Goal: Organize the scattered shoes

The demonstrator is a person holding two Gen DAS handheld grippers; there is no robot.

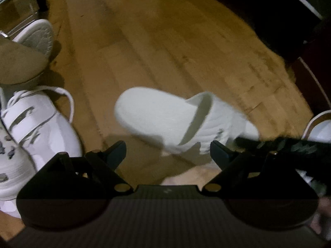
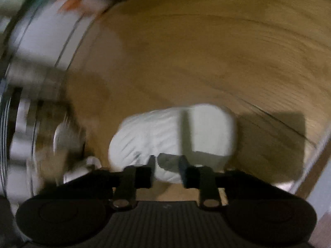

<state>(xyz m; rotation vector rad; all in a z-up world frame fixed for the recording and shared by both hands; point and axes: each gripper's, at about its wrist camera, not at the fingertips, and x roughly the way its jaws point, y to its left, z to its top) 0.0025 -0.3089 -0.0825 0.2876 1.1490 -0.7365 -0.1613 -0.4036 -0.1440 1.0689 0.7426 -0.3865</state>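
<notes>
Looking across the wooden floor [image 1: 165,31]: wide bare planks beyond the shoes, dark furniture [image 1: 279,10] closing the far right edge, chair legs [image 1: 31,0] far left. White slide sandal [image 1: 175,119] lies mid-floor, open room on its far side. White strapped sneaker [image 1: 37,128] sits left of it, apart, with an upturned sole [image 1: 37,35] behind.

Left hand-held gripper [image 1: 167,150] hangs just short of the sandal's near edge, jaws spread wide, nothing between them.

Right hand-held gripper [image 2: 166,165], blurred, has its jaws about halfway apart with the sandal's [image 2: 171,136] edge in between; can't tell whether the pads actually press it.
</notes>
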